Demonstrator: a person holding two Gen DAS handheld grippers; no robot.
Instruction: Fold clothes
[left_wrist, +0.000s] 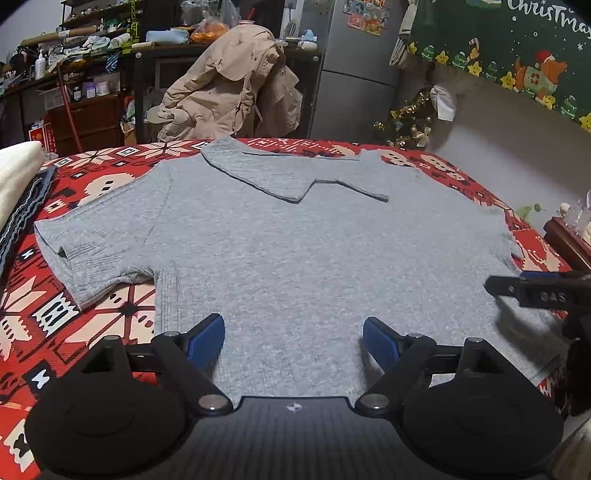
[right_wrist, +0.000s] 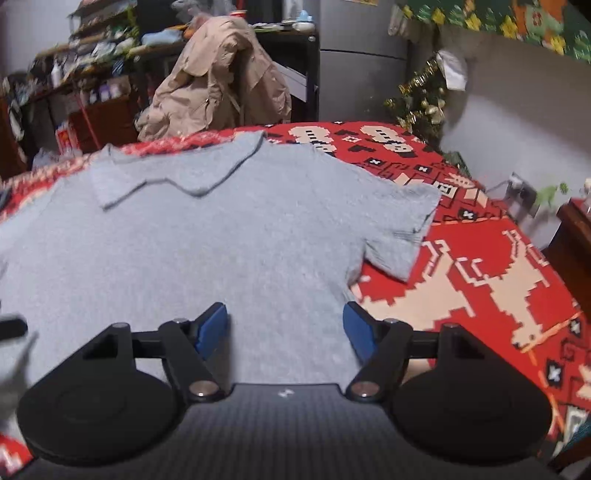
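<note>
1. Grey short-sleeved shirt (left_wrist: 295, 240) lies spread flat, collar at the far edge, on a red patterned cloth (left_wrist: 110, 173) covering the surface.
2. Left hand-held gripper (left_wrist: 293, 338): blue pads apart, over the shirt's near hem; nothing clamped.
3. Right hand-held gripper (right_wrist: 286, 330): pads apart, over the hem near the shirt's right side edge; nothing clamped.
4. Right sleeve (right_wrist: 402, 229) lies flat on the cloth.
5. Beige jacket (left_wrist: 229, 85) draped on a chair behind.
</note>
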